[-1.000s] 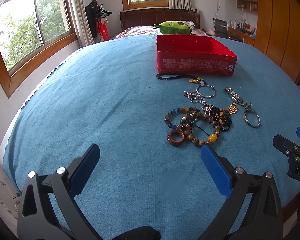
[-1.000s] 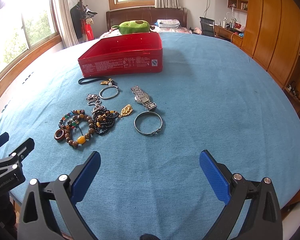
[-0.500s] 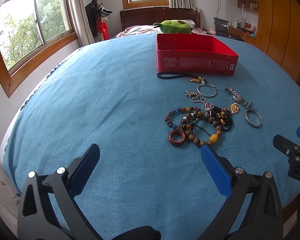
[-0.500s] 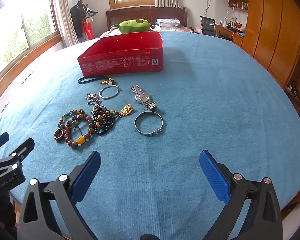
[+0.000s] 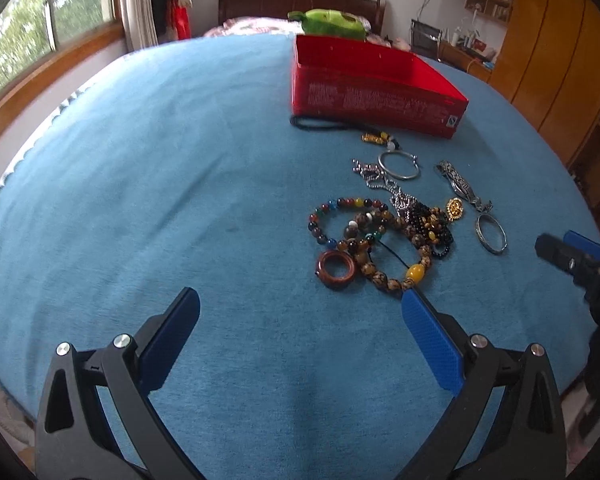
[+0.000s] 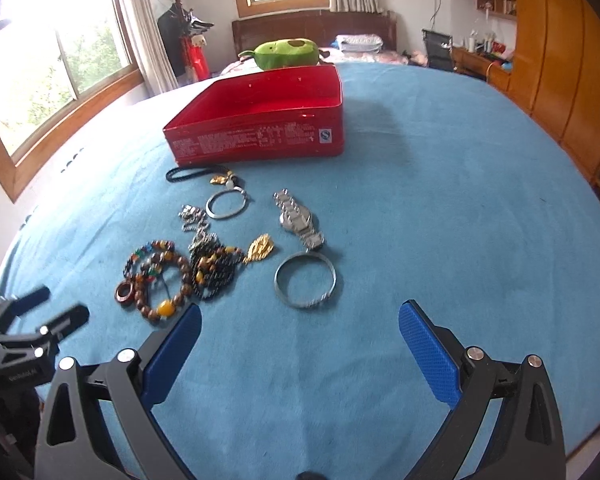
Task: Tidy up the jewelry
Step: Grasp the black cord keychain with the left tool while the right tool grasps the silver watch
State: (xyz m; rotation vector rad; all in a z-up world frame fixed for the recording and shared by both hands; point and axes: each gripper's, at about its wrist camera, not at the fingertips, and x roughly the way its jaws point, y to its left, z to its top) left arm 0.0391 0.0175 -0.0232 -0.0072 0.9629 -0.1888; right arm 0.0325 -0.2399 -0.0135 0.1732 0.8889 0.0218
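Nothing looks sorted yet: the red box [image 6: 260,120] appears empty, and all the jewelry [image 6: 204,256] lies on the blue desk [image 6: 440,220] at the box's 6 o'clock. The silver bangle [image 6: 305,283] sits nearest the right gripper [image 6: 300,336]. Both it and the left gripper [image 5: 300,320] are spread wide, holding nothing.
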